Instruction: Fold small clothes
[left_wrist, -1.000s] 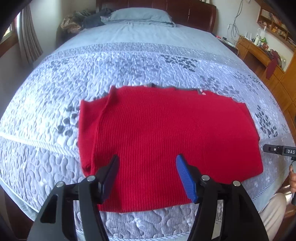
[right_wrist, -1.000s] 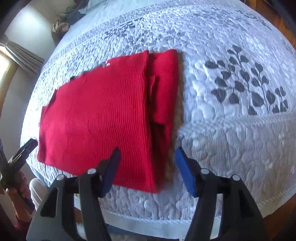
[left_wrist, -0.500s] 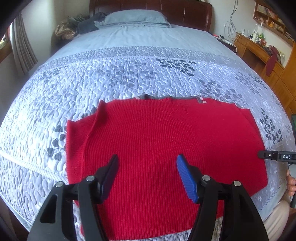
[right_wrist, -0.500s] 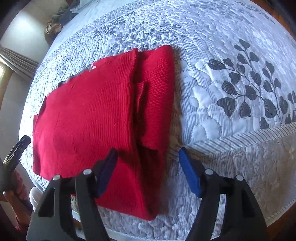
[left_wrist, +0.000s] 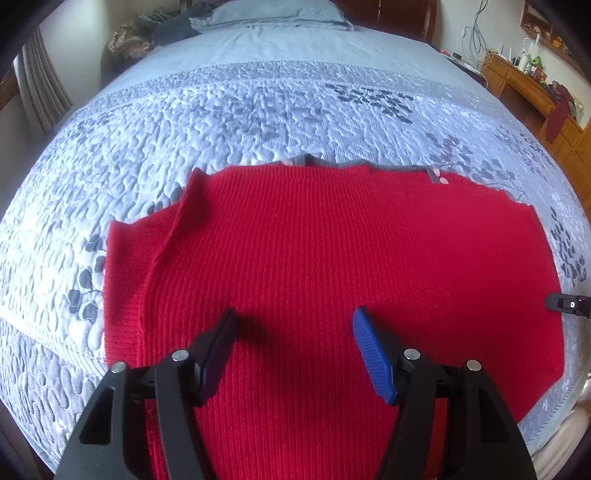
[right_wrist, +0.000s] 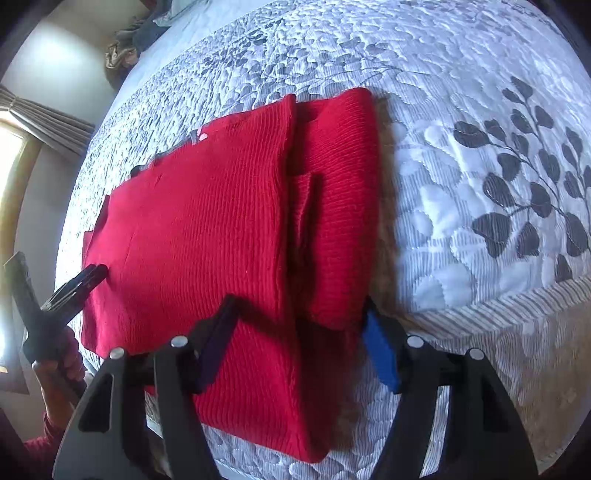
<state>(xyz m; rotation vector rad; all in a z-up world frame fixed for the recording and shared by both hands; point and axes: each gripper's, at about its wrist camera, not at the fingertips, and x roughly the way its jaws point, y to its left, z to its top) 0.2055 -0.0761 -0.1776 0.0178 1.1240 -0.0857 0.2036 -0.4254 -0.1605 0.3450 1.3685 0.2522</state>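
Red ribbed knit sweater lies flat on the grey leaf-quilted bed, sleeves folded in. Left gripper spread apart over its hem, gripping nothing. Right gripper jaws, just narrowing slightly, straddle the folded right edge, pads not pressing.
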